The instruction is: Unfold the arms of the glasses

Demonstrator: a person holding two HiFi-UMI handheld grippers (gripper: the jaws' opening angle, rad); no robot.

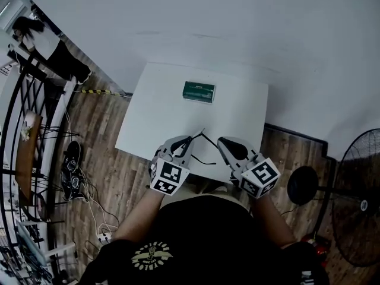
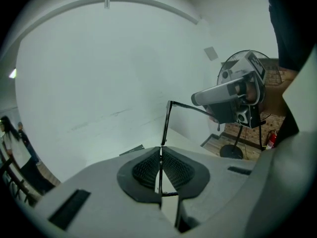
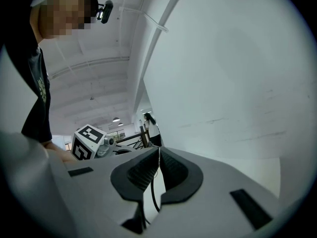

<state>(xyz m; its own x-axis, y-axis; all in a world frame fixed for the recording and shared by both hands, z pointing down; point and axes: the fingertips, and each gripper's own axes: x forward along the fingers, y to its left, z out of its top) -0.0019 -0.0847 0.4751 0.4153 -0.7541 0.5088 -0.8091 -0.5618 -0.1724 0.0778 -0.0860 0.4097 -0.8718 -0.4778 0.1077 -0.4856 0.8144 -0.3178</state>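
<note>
The glasses [image 1: 200, 135] are thin and black, held just above the front edge of the white table [image 1: 154, 111] between both grippers. My left gripper [image 1: 189, 142] is shut on one thin black bar of them; in the left gripper view that bar [image 2: 166, 123] rises straight up from the pinched pads [image 2: 143, 170] and bends at a hinge toward the right gripper [image 2: 225, 97]. My right gripper [image 1: 220, 145] is shut on another thin black arm [image 3: 151, 195], which hangs curved below its closed pads [image 3: 173, 170]. The lenses cannot be made out.
A green box [image 1: 198, 91] lies at the table's far middle. A standing fan [image 1: 356, 195] is on the wooden floor at the right, with metal racks [image 1: 29, 129] and cables at the left. A person stands at the far left [image 1: 41, 40].
</note>
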